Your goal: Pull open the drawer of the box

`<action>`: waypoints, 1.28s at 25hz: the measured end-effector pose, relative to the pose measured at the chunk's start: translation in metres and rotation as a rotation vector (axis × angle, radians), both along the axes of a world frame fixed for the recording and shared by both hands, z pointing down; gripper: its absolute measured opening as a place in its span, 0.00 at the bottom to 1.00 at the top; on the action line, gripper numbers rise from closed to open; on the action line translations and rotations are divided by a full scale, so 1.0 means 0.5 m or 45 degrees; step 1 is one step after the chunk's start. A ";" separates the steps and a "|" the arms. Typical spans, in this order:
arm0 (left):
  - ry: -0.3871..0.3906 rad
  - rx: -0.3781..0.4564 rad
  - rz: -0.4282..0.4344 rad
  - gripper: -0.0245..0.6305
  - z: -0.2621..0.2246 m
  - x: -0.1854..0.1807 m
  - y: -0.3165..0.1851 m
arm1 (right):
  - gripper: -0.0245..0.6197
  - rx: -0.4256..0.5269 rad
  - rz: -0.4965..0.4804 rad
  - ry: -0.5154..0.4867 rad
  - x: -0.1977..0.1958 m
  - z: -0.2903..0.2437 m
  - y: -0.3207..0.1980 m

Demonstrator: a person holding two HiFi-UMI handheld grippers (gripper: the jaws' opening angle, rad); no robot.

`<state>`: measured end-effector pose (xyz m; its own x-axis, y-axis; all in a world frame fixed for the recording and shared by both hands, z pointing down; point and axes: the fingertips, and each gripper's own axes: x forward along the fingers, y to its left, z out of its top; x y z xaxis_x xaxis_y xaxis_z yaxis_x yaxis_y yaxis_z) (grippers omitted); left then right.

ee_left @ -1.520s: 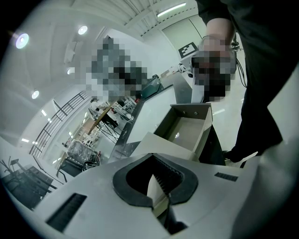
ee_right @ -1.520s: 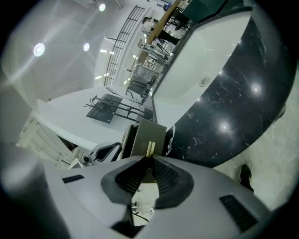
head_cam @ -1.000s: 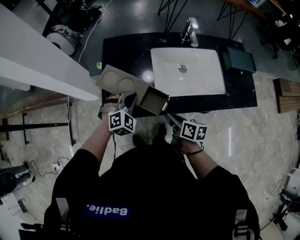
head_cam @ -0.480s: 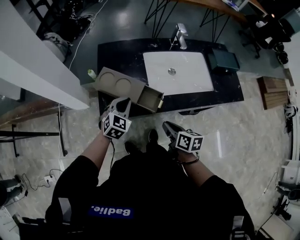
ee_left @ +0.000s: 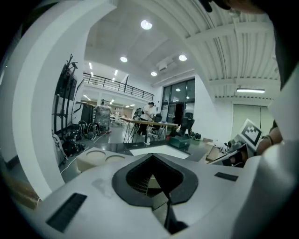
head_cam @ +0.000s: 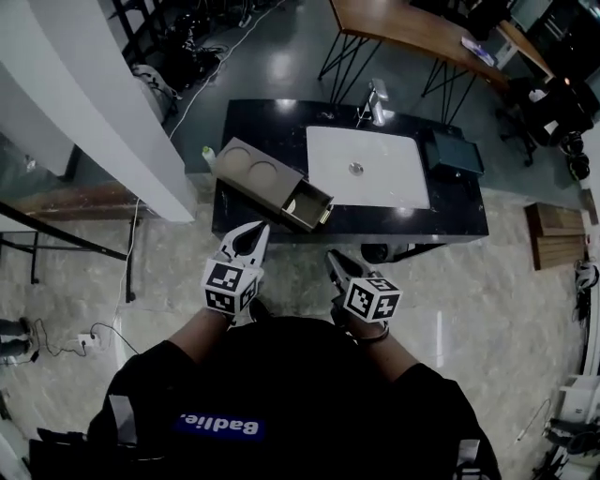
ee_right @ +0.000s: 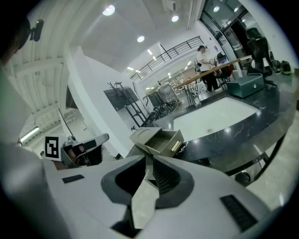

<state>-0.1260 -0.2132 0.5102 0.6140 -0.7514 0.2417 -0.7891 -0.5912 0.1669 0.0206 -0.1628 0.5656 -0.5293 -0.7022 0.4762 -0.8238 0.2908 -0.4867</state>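
Observation:
A tan box point(head_cam: 249, 172) with two round hollows in its top lies at the left end of a black counter point(head_cam: 450, 214). Its drawer point(head_cam: 309, 204) is pulled out toward me, and a gold handle point(ee_right: 176, 145) shows on its front. My left gripper point(head_cam: 255, 228) hangs over the floor just short of the counter's edge, below the box, shut and empty. My right gripper point(head_cam: 330, 255) is also over the floor, below and right of the drawer, shut on nothing. The box point(ee_left: 100, 156) shows beyond the left gripper point(ee_left: 152, 156), and the open drawer point(ee_right: 163, 140) beyond the right gripper point(ee_right: 148, 156).
A white sink point(head_cam: 366, 167) with a faucet point(head_cam: 375, 98) is set into the counter, and a dark green case point(head_cam: 455, 155) sits at its right end. A white wall point(head_cam: 112, 103) rises on the left. Wooden tables point(head_cam: 412, 28) stand behind, on tiled floor point(head_cam: 469, 300).
Both grippers have drawn back from the box and now hang over the floor away from the counter. The drawer stays pulled out. The view has backed off from the counter.

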 end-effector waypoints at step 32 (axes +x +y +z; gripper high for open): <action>0.034 0.263 -0.010 0.04 -0.182 0.171 0.524 | 0.04 0.942 -0.393 0.361 -0.002 -0.302 0.403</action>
